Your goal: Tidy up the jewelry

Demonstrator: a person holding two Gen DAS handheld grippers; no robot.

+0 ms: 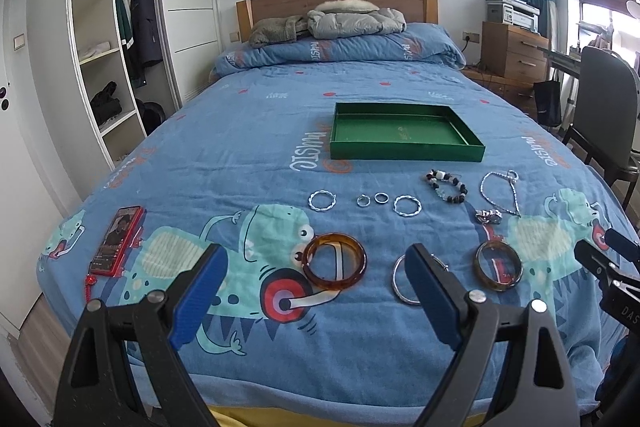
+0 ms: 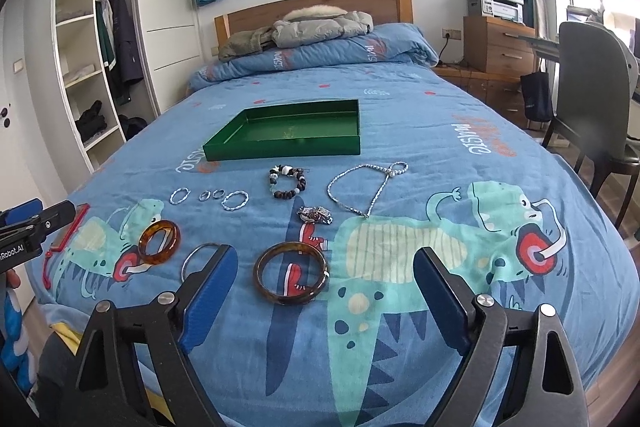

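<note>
Jewelry is laid out near the bed's (image 1: pixel 256 147) foot edge.
Both the left gripper (image 1: pixel 316 291) and right gripper (image 2: pixel 324 287) are held fingers apart, nothing gripped; the green tray (image 1: pixel 404 149) sits mid-bed.

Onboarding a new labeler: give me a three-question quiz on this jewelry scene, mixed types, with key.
1. True or false: the green tray already holds jewelry.
2. Which lies nearest the left gripper? A) amber bangle B) silver chain C) beaded bracelet
3. Fill in: a red ____ lies at the bed's left edge.

Key: 1 false; 2 A; 3 phone. The right gripper is open too, empty.
</note>
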